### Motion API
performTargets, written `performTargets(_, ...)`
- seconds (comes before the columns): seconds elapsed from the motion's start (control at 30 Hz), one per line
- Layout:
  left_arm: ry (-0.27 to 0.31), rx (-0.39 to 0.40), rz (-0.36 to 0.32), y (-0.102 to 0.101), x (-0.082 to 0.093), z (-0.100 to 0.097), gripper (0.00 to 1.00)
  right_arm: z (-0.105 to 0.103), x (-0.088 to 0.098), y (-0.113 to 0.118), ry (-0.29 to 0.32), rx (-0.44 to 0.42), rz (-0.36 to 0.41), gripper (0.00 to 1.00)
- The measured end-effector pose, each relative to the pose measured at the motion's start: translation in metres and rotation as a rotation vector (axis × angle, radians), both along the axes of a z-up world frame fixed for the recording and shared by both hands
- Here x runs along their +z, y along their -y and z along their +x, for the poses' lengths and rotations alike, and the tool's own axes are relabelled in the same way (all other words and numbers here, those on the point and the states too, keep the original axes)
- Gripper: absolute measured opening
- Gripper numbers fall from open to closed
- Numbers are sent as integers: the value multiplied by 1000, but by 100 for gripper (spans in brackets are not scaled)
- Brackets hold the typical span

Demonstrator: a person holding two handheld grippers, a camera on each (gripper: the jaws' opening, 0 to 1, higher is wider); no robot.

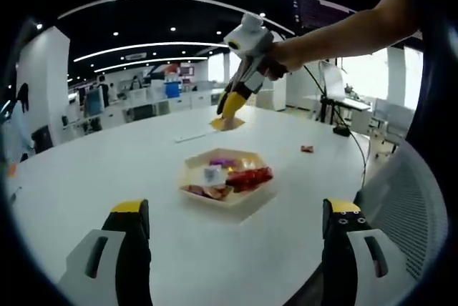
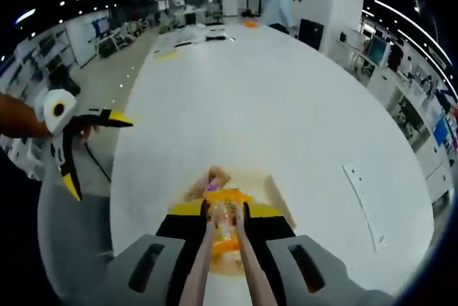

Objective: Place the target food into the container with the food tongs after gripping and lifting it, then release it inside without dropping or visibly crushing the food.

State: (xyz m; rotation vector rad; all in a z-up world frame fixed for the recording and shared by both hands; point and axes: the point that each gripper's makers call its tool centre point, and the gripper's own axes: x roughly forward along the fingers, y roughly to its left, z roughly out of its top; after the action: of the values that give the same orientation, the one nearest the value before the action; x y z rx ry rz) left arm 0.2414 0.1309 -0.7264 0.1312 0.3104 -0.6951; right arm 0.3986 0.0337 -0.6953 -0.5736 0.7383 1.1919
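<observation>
**Tongs closed on a snack, container still waiting**

In the left gripper view, the left gripper (image 1: 236,224) hangs with its jaws wide apart, holding nothing, above the white table (image 1: 107,170). Ahead of it sits the shallow hexagonal container (image 1: 227,177), already carrying several wrapped items. Farther off, the right gripper (image 1: 234,104) reaches down to a yellow tray (image 1: 227,124).

In the right gripper view, the right gripper (image 2: 224,221) is clamped on a pair of food tongs (image 2: 223,277), whose tips pinch an orange wrapped snack (image 2: 225,229) over the yellow tray (image 2: 275,193); whether it is lifted clear cannot be told.

Judging by this, gripping looks done. Lifting, carrying to the container and a gentle release remain.
</observation>
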Motion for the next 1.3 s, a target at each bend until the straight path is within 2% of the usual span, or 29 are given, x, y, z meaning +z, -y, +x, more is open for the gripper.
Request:
performTargets(0.4,1,5,2,-1,0,1,98,-3,-4,-5,7,16,4,22)
performTargets(0.77,0,4,0,-1,0,1,98,-4,1,-4,16,16,15,22)
performTargets(1.0,-4,5,-4,-1,0,1,98,-3,6,6,22,9,21,22)
performTargets(1.3,-10,0,1,-1,-1,0,98,-7,12,29,31,-3,22,22)
